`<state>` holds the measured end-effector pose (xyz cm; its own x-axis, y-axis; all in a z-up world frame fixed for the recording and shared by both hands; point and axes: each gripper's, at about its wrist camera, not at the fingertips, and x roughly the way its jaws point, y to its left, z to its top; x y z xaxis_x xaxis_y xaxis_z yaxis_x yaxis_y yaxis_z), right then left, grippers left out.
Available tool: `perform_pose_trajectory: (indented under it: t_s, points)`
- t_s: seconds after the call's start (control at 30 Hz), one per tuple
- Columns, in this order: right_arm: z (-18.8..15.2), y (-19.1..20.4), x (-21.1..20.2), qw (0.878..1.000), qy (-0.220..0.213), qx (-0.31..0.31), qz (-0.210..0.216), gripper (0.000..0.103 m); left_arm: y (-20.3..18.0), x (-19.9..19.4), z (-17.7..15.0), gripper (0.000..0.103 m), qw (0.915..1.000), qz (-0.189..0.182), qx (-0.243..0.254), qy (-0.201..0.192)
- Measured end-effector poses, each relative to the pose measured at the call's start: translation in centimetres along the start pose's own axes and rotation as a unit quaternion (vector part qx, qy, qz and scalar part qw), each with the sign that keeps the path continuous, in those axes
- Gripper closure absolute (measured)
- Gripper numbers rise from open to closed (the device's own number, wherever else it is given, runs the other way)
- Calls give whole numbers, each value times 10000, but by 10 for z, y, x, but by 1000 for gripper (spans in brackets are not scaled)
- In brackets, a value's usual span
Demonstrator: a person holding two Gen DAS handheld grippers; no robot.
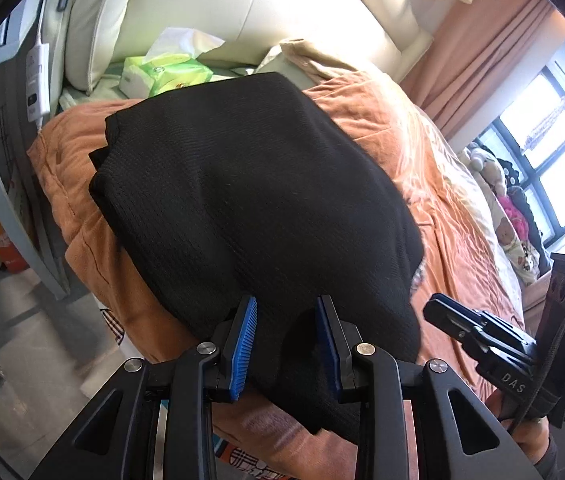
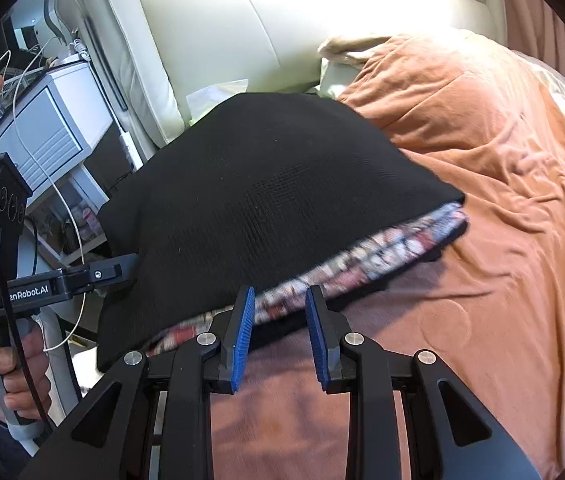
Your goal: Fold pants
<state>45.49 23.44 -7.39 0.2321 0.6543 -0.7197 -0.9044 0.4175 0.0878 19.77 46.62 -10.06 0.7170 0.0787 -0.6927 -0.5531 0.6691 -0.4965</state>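
The black knit pants [image 1: 242, 184] lie folded in a thick pile on the orange bed cover [image 1: 450, 216]; they also show in the right wrist view [image 2: 266, 200], with a patterned band [image 2: 382, 252] along the near edge. My left gripper [image 1: 287, 344] is open, its blue pads either side of the pants' near corner. My right gripper [image 2: 278, 336] is open at the patterned edge, holding nothing. The right gripper also appears at the right of the left wrist view [image 1: 482, 340], and the left gripper at the left of the right wrist view [image 2: 94, 276].
A cream padded headboard [image 1: 282, 4] stands behind the bed. A green tissue pack [image 1: 162, 72] lies by the pillow. A grey bedside cabinet [image 2: 46, 136] with white cables is at the left. Soft toys [image 1: 510, 216] and a window [image 1: 542, 140] are at the right.
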Motion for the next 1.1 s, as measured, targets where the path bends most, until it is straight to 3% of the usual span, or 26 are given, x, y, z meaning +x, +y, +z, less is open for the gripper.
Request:
perform_pose_trajectory:
  t_s: [0.1, 0.13, 0.17, 0.23, 0.37, 0.43, 0.53, 0.67, 1.1]
  points:
    - [-3, 0, -24, 9999, -82, -2, -75, 79, -12, -8, -3, 61, 9999, -23, 162, 33]
    - [-4, -1, -33, 9999, -116, 22, -109, 74, -17, -11, -4, 58, 9997, 2, 237, 13]
    - [-5, -1, -43, 9997, -170, 46, -160, 56, -24, -15, -5, 52, 9995, 28, 325, -33]
    - [-11, -1, -66, 9986, -389, 74, -355, 30, -33, -22, -8, 41, 9989, 41, 458, -117]
    - [-20, -3, -105, 9970, -540, 228, -501, 23, -58, -42, -16, 28, 9968, 67, 748, -285]
    - [-26, -3, -122, 9958, -593, 255, -648, 19, -70, -51, -21, 13, 9950, 66, 921, -383]
    - [-37, -1, -150, 9945, -635, 315, -771, 14, -92, -71, -32, 1, 9908, 111, 1202, -611]
    - [-55, 9, -188, 9914, -830, 318, -962, 0, -113, -90, -42, 0, 9872, 67, 1402, -753]
    - [-107, 19, -289, 9820, -1151, 598, -1373, 0, -168, -130, -81, 0, 9782, -141, 1851, -931]
